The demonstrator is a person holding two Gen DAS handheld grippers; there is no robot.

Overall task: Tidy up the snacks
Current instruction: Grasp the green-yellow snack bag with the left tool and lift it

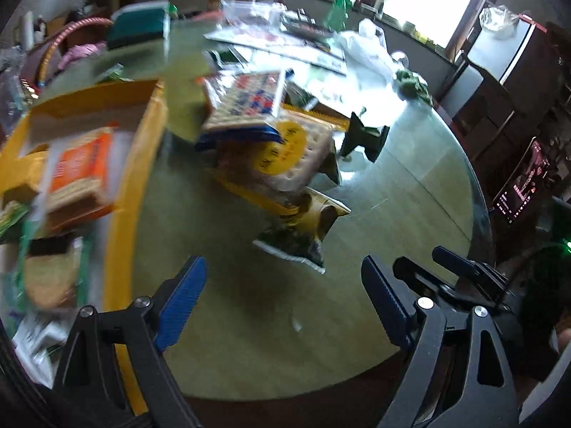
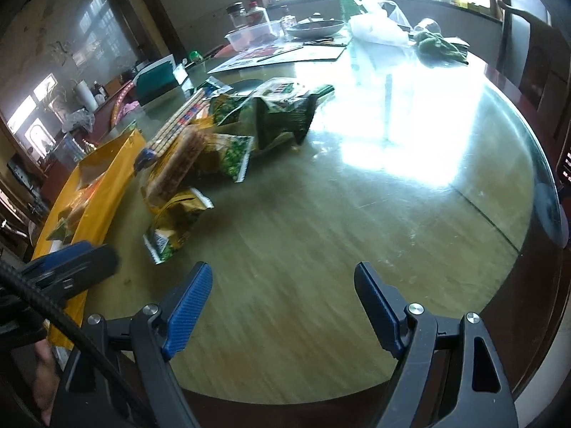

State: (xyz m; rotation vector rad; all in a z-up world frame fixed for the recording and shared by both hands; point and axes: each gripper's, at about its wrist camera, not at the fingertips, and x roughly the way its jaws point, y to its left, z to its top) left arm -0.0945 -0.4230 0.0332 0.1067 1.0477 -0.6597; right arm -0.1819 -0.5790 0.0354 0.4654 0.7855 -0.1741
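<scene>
A yellow cardboard box (image 1: 132, 192) lies at the table's left and holds an orange cracker pack (image 1: 80, 171) and a round biscuit pack (image 1: 46, 278). Right of it is a loose pile: a blue-and-red cracker pack (image 1: 246, 103), a yellow-labelled cracker pack (image 1: 285, 149) and a small gold-and-green packet (image 1: 303, 228). My left gripper (image 1: 283, 271) is open and empty, short of that small packet. In the right wrist view the same pile shows the long cracker pack (image 2: 178, 121), green pea packets (image 2: 232, 157) and dark green packets (image 2: 289, 114). My right gripper (image 2: 283, 273) is open and empty over bare table, right of the yellow box (image 2: 107, 178).
The round glass-topped table (image 2: 321, 249) has bare room at front and right. At the back stand a plastic container (image 2: 253, 34), jars (image 2: 237, 12), a plate (image 2: 314, 28), a white bag (image 2: 374, 25), green cloth (image 2: 439, 46) and a teal box (image 2: 157, 78). A phone (image 1: 521, 182) stands at the right edge.
</scene>
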